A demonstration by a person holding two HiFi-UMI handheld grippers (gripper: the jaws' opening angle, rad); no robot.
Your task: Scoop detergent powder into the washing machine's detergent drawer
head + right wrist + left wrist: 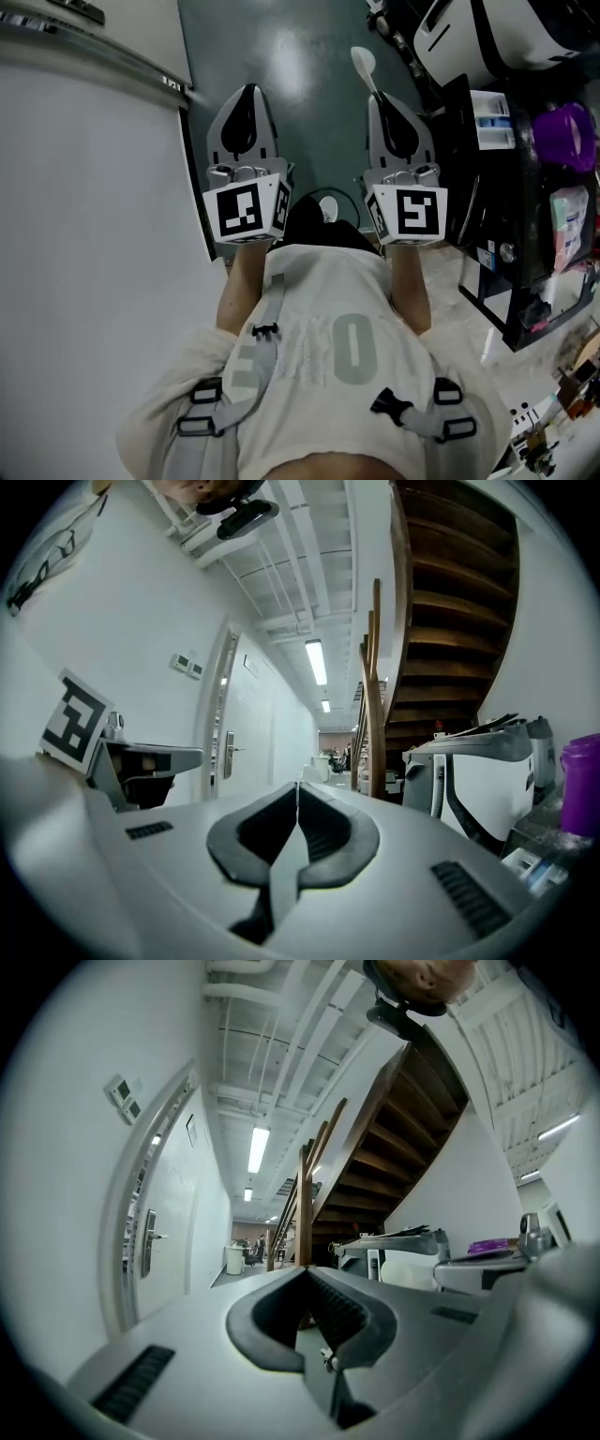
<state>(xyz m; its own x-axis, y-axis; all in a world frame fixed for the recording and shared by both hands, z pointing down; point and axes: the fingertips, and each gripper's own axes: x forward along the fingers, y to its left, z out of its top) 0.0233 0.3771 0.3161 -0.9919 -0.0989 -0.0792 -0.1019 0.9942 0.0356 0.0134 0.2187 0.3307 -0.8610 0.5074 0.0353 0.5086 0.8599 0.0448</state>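
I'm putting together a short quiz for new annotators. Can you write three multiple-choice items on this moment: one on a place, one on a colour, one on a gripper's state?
1. Where in the head view is the purple container?
A. Far right, by the dark rack
B. On the floor between the grippers
C. Far left, against the white wall

2. What colour is the spoon?
A. Red
B. White
C. Black

3. How is the right gripper?
A. Open and empty
B. Shut on the spoon
C. Shut on nothing

Answers:
1. A, the purple shape sits at the right edge beside the black rack.
2. B, its bowl shows white against the green floor.
3. B, the jaws pinch the handle, and the bowl sticks out past their tips.
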